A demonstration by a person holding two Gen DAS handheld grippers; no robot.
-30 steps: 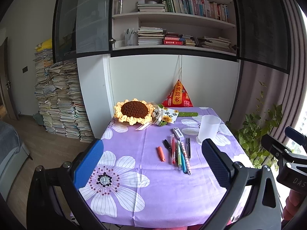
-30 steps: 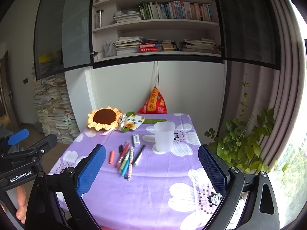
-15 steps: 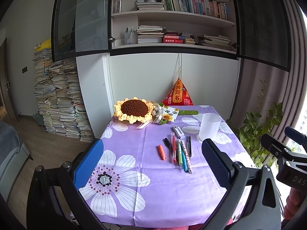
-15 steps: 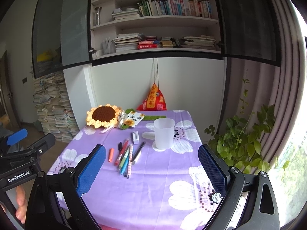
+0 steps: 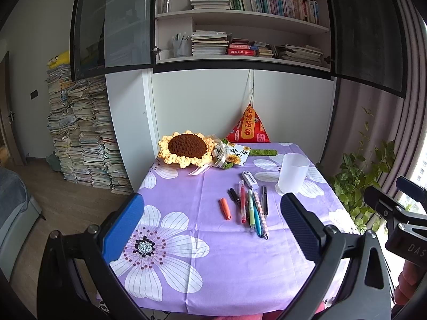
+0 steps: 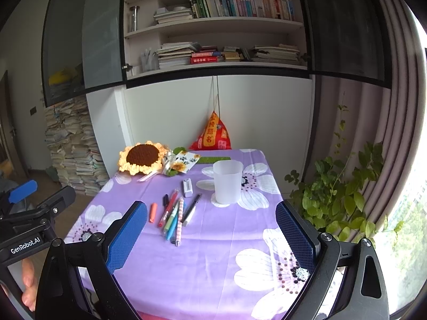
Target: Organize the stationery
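Several pens [image 5: 250, 208] [image 6: 173, 213] lie side by side in the middle of a purple flowered tablecloth [image 5: 213, 261] [image 6: 213, 256]. An orange marker [image 5: 225, 208] [image 6: 153, 212] lies apart on their left, and a white correction tape [image 5: 250, 180] [image 6: 187, 187] sits just behind them. A translucent white cup [image 5: 292, 173] [image 6: 227, 181] stands upright to their right. My left gripper [image 5: 210, 229] is open, above the near part of the table, well short of the pens. My right gripper [image 6: 210, 237] is open too, nothing between its fingers.
A crocheted sunflower [image 5: 186, 146] [image 6: 142, 157], a card with ribbon [image 5: 234, 156] and a red pyramid pouch [image 5: 248, 129] [image 6: 212, 134] sit at the table's far edge by the wall. A leafy plant [image 6: 339, 194] stands to the right. Paper stacks [image 5: 80, 138] rise at the left.
Both views have shifted slightly, so the table sits a little lower in frame. The pens, cup and both open grippers are otherwise unchanged.
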